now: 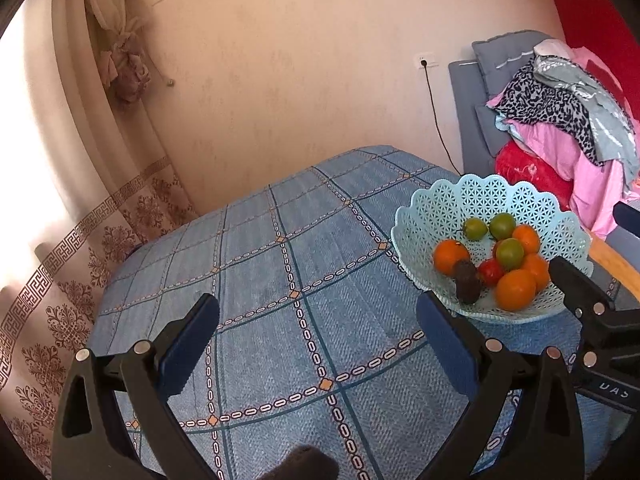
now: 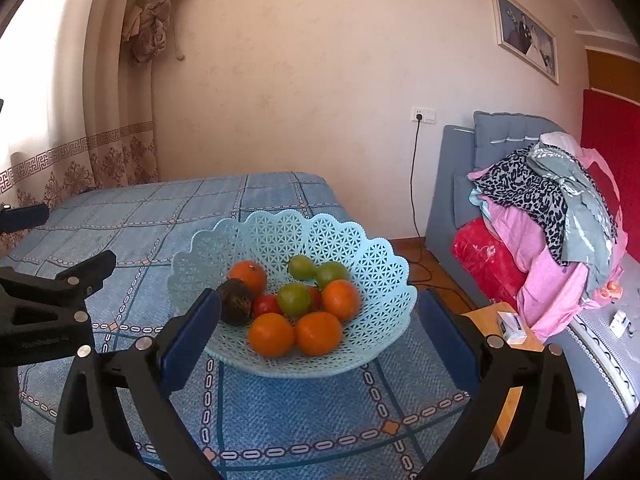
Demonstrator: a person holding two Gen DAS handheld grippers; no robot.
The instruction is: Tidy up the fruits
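Observation:
A light blue lattice basket (image 2: 360, 264) stands on the blue patterned tablecloth (image 2: 280, 412), and it also shows in the left wrist view (image 1: 448, 208). It holds several oranges (image 2: 271, 334), green fruits (image 2: 294, 299), a red fruit (image 2: 266, 305) and a dark wrinkled fruit (image 2: 236, 301). My right gripper (image 2: 318, 330) is open and empty, just in front of the basket. My left gripper (image 1: 318, 334) is open and empty over the bare cloth (image 1: 280, 280), left of the basket. The right gripper's finger (image 1: 576, 284) shows beside the basket.
A grey sofa (image 2: 460, 184) piled with clothes (image 2: 552, 216) stands to the right. A small wooden table (image 2: 516, 352) with a white box (image 2: 512, 326) is by the table's right edge. A wall with a socket and cable (image 2: 416, 184) is behind. Curtains (image 1: 80, 200) hang at the left.

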